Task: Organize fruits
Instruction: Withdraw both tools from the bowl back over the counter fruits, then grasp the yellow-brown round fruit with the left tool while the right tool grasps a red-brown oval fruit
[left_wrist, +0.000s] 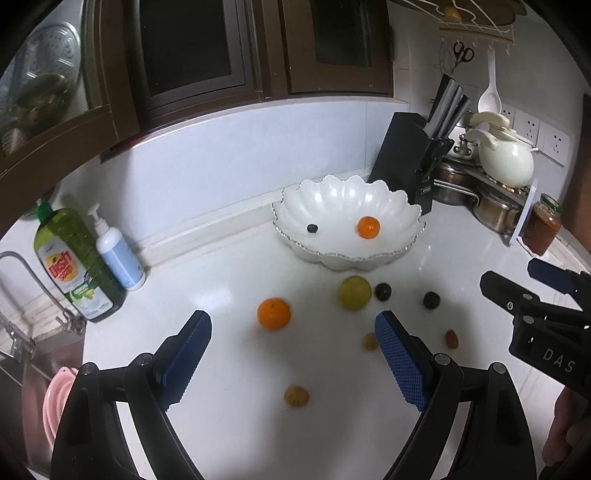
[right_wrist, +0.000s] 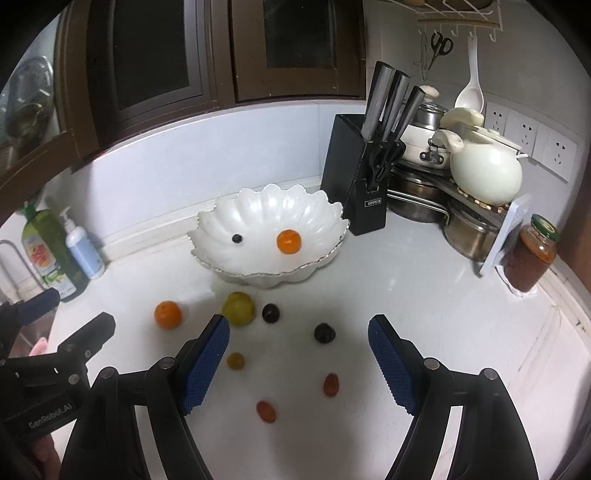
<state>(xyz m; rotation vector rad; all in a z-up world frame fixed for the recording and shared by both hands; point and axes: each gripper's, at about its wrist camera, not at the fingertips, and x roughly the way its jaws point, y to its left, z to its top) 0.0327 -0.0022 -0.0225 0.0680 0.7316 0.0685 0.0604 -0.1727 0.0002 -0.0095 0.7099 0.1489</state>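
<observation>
- Two fruits sit in the scalloped white bowl (right_wrist: 266, 236): a small orange (right_wrist: 289, 242) and a blueberry (right_wrist: 237, 239), well apart.
- Loose on the white counter (right_wrist: 424, 295) in front of the bowl: a larger orange (left_wrist: 273, 313), a yellow-green fruit (left_wrist: 355, 292), two dark round fruits (right_wrist: 270, 313) (right_wrist: 324, 332) and several small reddish and yellow ones.
- Left gripper (left_wrist: 293, 334) hangs above the counter, jaws wide apart, nothing between the blue pads.
- Right gripper (right_wrist: 298, 338) hangs likewise, jaws wide and empty.
- Black knife block (right_wrist: 360, 177) stands just right of the bowl; dish soap bottle (left_wrist: 74, 262) stands at the far left.
</observation>
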